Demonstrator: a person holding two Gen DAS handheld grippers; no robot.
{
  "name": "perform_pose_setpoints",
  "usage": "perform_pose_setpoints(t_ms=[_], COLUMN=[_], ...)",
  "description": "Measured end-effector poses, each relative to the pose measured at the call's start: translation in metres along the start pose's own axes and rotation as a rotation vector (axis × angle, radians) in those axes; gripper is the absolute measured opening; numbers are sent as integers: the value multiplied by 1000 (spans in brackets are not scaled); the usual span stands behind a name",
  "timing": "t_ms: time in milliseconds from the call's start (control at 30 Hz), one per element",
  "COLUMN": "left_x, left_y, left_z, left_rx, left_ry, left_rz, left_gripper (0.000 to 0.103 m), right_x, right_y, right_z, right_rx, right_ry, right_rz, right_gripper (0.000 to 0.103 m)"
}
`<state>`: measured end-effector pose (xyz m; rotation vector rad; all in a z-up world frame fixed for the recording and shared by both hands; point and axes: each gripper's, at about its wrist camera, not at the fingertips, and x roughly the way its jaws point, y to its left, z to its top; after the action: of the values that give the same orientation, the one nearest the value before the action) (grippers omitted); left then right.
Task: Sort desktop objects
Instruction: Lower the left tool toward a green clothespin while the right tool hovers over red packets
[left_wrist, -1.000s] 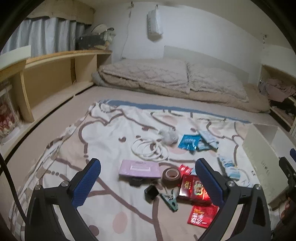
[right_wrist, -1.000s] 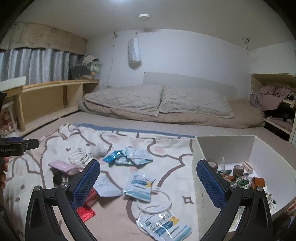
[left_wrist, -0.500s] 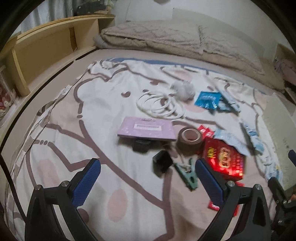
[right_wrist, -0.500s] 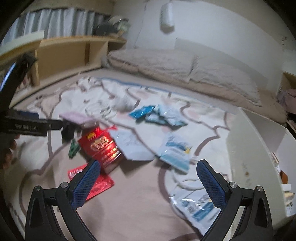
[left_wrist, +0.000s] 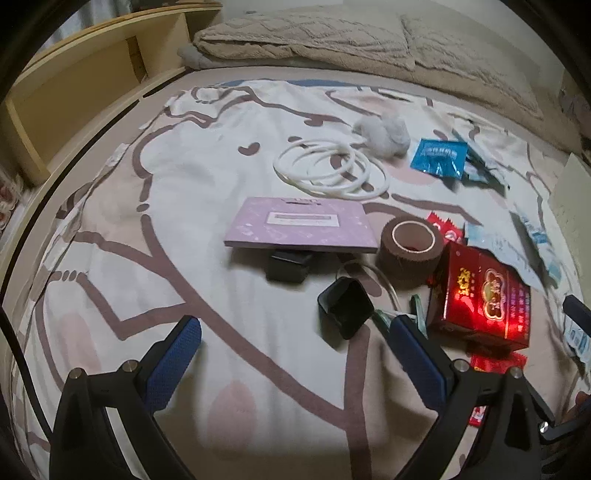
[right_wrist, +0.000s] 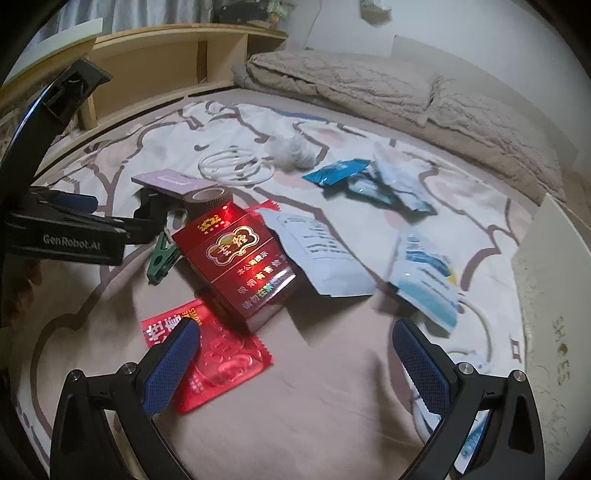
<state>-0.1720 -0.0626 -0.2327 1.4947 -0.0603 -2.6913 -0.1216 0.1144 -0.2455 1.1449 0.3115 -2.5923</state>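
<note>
A glossy red carton (right_wrist: 236, 258) and shiny foil packet (right_wrist: 218, 362) lie on matt printed cloth (left_wrist: 177, 192), beside a wooden shelf (left_wrist: 92, 85).

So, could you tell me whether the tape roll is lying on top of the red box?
No, the tape roll lies on the blanket beside the red box, next to the pink card.

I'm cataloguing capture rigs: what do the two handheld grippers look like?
Both match: black angular frames with silver screw heads, and two fingers faced with blue cross-hatched pads. That goes for the left gripper and the right gripper. The right wrist view shows white "GenRobot.AI" lettering on the left one's side. No sleeves visible.
</note>
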Motion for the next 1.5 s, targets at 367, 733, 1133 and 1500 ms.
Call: perform_pose_setpoints(t_ms=[367, 733, 1133, 1500], left_x=[14, 9, 1, -12], left_y=[-9, -14, -12, -10], left_z=[3, -9, -24, -44], left_rx=[21, 55, 59, 87], left_ry=[15, 31, 50, 94], left_rz=[-14, -26, -51, -69], left_gripper=[102, 103, 103, 103], right_x=[15, 6, -14, -9], right_y=[1, 8, 9, -12], right_z=[-7, -21, -30, -16], right_rx=[18, 19, 52, 151], right_ry=[85, 114, 97, 83], right_rz=[43, 49, 79, 15], right_gripper=[103, 103, 103, 103])
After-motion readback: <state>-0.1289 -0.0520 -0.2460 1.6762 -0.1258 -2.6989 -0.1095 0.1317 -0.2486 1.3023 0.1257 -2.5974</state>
